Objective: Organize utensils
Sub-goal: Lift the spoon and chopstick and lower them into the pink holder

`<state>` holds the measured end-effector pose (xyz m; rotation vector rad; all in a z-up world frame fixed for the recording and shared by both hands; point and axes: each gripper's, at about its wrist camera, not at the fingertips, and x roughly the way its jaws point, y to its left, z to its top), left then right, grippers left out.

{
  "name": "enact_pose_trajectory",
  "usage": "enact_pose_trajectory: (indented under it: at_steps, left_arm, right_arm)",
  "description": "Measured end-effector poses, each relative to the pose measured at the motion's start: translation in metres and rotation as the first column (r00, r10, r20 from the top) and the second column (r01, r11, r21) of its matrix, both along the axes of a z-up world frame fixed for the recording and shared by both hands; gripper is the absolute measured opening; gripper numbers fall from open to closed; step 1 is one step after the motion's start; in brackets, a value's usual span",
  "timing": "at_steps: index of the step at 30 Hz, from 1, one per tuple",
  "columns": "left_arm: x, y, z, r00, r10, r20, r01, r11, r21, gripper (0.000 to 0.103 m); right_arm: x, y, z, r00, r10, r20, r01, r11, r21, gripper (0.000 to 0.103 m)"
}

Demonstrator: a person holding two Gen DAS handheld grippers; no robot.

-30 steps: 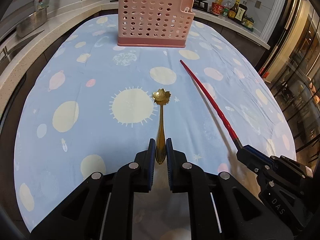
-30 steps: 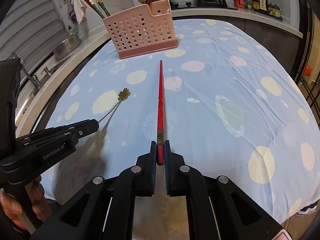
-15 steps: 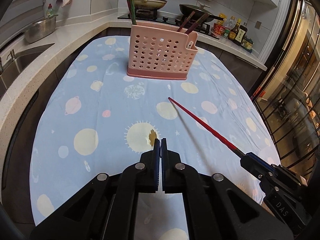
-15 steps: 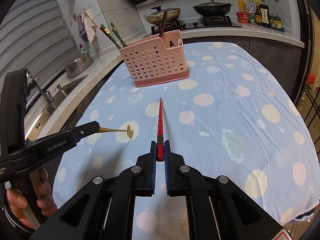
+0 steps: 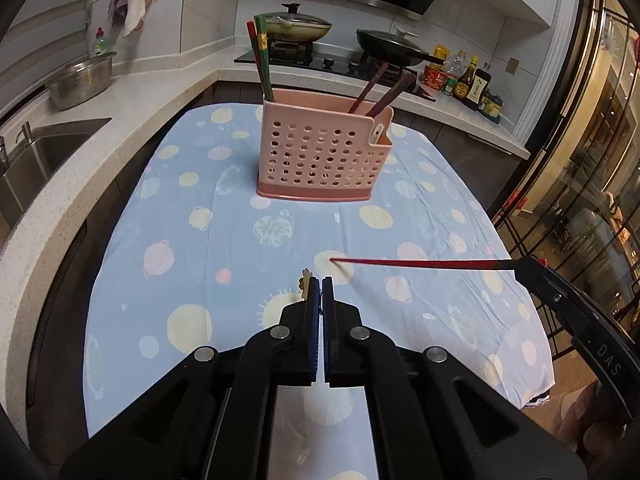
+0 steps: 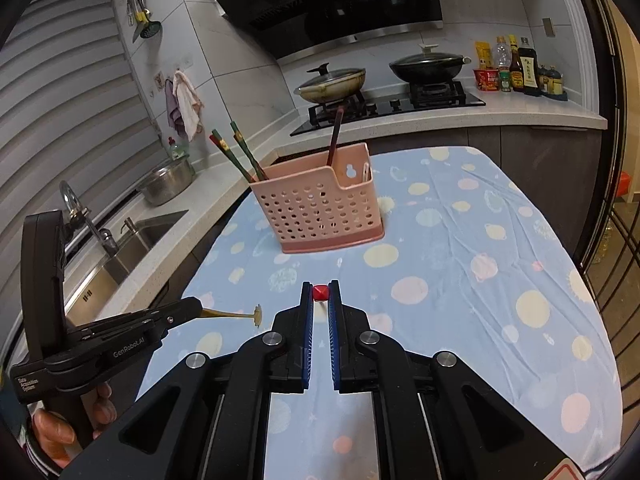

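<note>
My left gripper (image 5: pixel 318 280) is shut on a gold flower-tipped spoon (image 5: pixel 306 279); it holds the spoon above the table, and it shows level in the right wrist view (image 6: pixel 236 314). My right gripper (image 6: pixel 320 285) is shut on a red chopstick (image 6: pixel 320 292), seen end-on there and as a long level rod in the left wrist view (image 5: pixel 420 264). A pink perforated utensil holder (image 5: pixel 324 152) stands at the far side of the table, with several chopsticks in it (image 6: pixel 240 156).
The table wears a blue planet-print cloth (image 5: pixel 240 240). A sink (image 6: pixel 132 236) and a steel bowl (image 5: pixel 82 80) are on the counter to the left. A stove with pans (image 6: pixel 376 80) and sauce bottles (image 6: pixel 516 66) stand behind.
Both grippers have lifted their utensils off the cloth and raised them. The chopstick and the spoon now hang level in the air, and the holder looks farther below.
</note>
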<state>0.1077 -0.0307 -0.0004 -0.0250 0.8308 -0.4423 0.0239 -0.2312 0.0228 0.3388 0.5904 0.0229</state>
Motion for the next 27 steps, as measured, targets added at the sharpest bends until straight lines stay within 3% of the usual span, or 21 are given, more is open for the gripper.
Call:
enact_pose_trajectory:
  at_steps: [14,27]
  left_arm:
    - [0.039,-0.008,0.073,0.989,-0.005,0.15,0.012,0.999,-0.049,0.001]
    - [0.113,-0.018,0.149,0.967,0.013,0.254,0.019,0.992,-0.123,0.001]
  right_arm:
    - [0.049,-0.019,0.069,0.986,0.003,0.166,0.0,1.0,-0.017,0.007]
    - [0.131,-0.024,0.154,0.94,-0.02,0.342,0.033,0.999,-0.032,0.007]
